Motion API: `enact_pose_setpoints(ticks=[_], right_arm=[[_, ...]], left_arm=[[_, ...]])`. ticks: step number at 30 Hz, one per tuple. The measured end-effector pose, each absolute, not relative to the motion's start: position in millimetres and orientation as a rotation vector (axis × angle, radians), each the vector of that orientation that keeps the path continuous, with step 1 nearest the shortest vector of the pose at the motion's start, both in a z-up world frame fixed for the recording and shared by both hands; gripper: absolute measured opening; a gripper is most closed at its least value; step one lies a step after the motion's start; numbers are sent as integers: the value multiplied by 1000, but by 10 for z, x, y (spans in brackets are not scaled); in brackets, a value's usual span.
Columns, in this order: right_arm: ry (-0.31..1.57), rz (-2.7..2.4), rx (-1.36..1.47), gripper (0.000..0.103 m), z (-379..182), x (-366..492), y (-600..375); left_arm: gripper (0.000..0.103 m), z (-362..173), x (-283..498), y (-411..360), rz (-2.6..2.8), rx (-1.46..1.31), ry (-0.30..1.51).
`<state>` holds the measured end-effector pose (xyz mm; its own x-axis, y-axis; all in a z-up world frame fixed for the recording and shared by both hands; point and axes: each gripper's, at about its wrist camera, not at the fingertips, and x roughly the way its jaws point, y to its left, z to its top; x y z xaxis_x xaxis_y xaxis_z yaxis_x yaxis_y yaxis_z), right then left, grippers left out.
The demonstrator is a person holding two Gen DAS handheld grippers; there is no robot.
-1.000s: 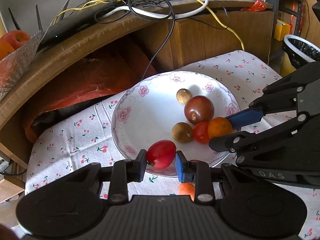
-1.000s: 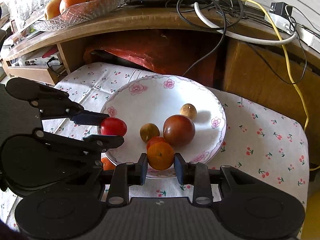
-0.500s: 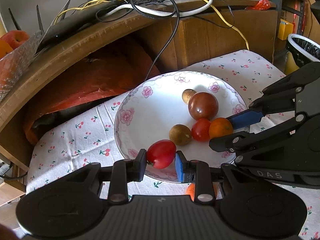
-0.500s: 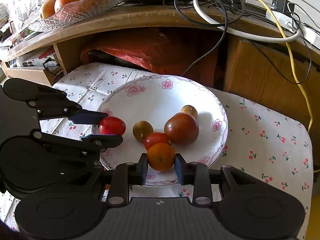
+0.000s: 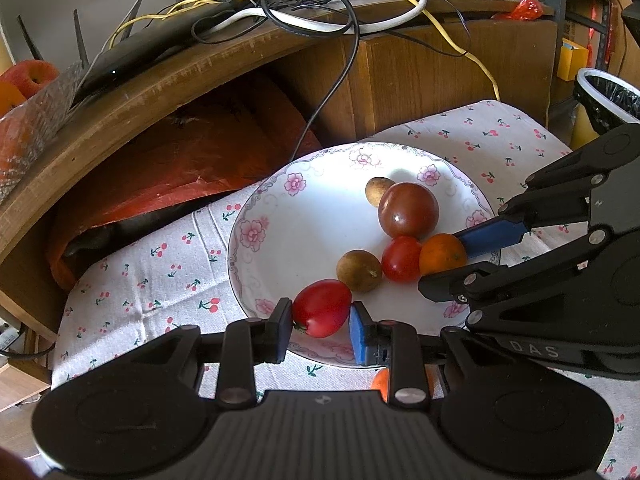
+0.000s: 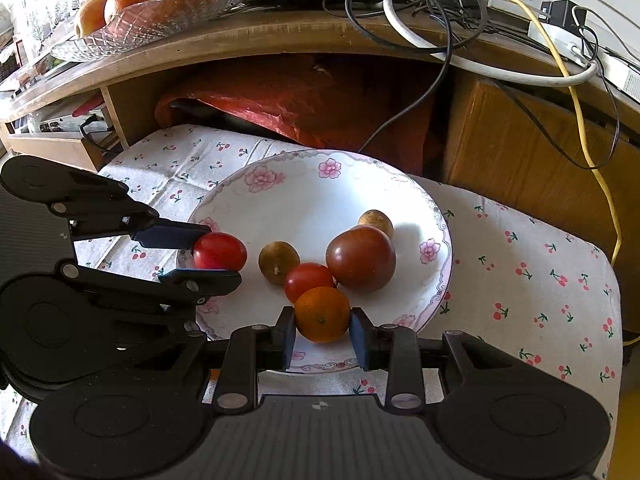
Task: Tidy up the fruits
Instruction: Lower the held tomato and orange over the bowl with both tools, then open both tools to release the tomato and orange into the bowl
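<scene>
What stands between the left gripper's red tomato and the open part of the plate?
Nothing visible. The left gripper holds the tomato over the plate rim; white space lies just ahead, with a brown fruit off to its right.

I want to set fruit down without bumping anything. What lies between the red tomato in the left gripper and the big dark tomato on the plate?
In the right wrist view, one brown longan sits between the red tomato and the dark tomato.

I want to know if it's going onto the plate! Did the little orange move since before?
Yes. In the right wrist view the orange, held in the right gripper, has crept from the plate's near rim further in, toward the big tomato.
</scene>
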<state>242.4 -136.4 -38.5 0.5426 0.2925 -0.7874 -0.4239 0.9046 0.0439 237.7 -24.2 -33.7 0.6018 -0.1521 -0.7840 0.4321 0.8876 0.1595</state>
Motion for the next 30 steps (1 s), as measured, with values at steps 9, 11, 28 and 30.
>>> enact_pose_setpoints(ticks=[9, 11, 28, 30], right_arm=[[886, 408, -152, 32, -358, 2406, -1382], [883, 405, -151, 32, -351, 2395, -1385], [860, 390, -143, 38, -290, 2374, -1416], [859, 390, -144, 38, -291, 2373, -1416]], left_arm=[[38, -299, 2372, -208, -342, 335, 858], [38, -291, 2366, -210, -343, 333, 856], [39, -281, 2343, -217, -348, 330, 858], [39, -294, 2343, -225, -350, 333, 861]])
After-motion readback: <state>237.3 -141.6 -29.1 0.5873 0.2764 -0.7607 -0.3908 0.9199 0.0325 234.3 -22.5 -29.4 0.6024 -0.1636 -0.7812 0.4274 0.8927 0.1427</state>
